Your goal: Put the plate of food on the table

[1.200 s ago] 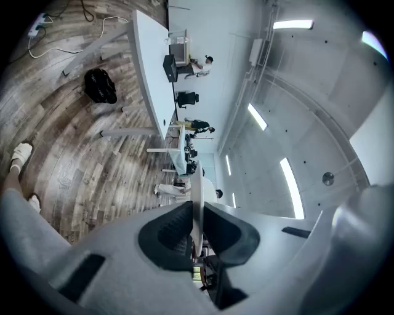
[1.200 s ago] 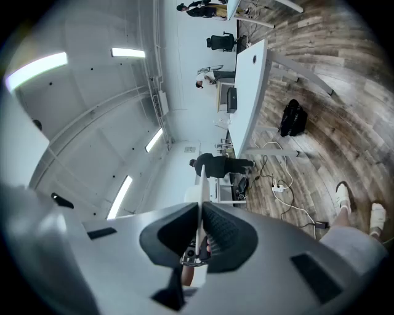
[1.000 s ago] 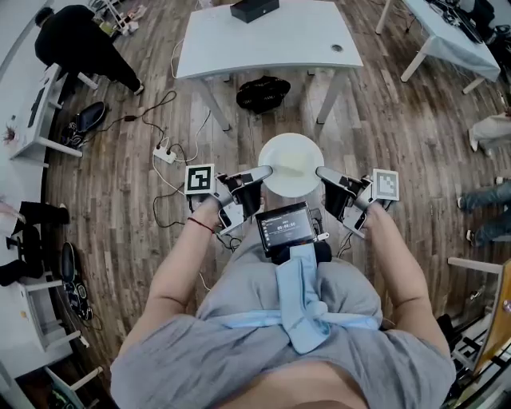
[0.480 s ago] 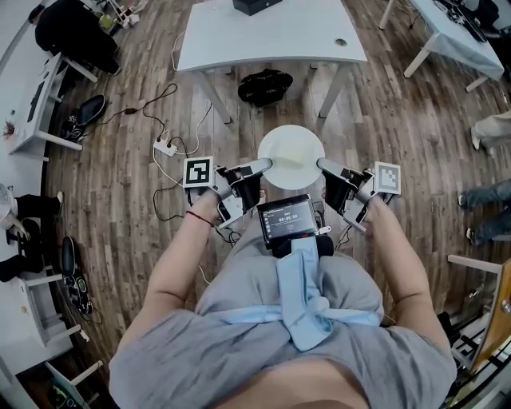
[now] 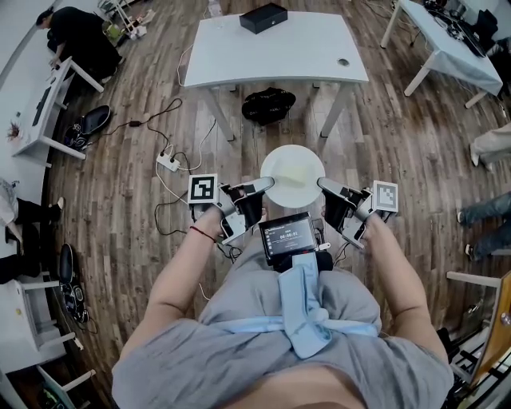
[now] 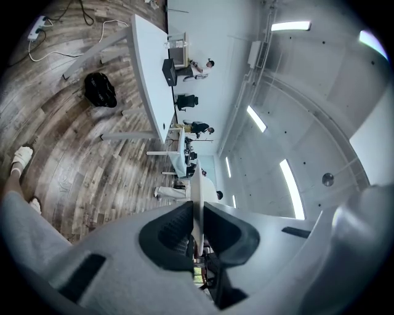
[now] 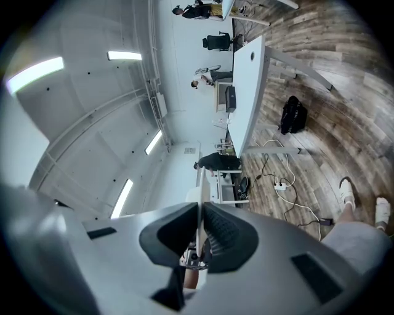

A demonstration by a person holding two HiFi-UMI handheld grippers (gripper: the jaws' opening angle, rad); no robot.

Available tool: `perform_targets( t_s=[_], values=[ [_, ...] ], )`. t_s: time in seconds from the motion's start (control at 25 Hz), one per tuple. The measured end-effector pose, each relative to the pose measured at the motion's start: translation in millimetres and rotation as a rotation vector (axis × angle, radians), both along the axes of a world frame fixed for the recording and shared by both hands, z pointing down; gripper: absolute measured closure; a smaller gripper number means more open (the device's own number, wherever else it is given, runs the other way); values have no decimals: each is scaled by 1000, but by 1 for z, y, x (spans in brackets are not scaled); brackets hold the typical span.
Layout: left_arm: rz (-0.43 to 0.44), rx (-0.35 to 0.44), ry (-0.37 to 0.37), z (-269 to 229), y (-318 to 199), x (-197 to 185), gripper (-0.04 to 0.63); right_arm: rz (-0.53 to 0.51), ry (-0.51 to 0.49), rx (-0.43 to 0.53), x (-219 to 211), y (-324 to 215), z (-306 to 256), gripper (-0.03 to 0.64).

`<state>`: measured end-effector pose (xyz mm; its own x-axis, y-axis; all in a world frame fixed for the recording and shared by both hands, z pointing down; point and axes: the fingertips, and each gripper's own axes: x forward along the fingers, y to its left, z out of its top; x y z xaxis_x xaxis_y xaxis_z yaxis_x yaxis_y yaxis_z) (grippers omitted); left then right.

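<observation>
white table (image 5: 275, 48) ahead = drop spot | white plate (image 5: 293, 177) carried level over the floor, well short of the table, so food doesn't slide | left gripper (image 5: 266, 185) + right gripper (image 5: 322, 184) each pinching opposite rims for balance

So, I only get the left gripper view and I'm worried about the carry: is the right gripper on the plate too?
Observer: Yes. The right gripper is shut on the plate rim, opposite the left gripper.
Operator: Is the plate over the table?
Observer: No. In the head view it hangs above wooden floor, short of the white table.
Operator: I see the black box edge-on. Where on the top is it?
Observer: The black box sits at the far edge, near the middle.
</observation>
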<state>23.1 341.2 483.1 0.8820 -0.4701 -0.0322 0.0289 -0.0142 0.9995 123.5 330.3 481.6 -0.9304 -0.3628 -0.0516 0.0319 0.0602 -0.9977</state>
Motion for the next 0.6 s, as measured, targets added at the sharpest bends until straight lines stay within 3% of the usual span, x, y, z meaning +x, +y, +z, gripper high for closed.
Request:
perform_targets(
  t_s=[0.6],
  values=[
    [-16, -2, 11, 6, -23, -11, 561, 5, 5, 4, -11, -24, 3, 574]
  ],
)
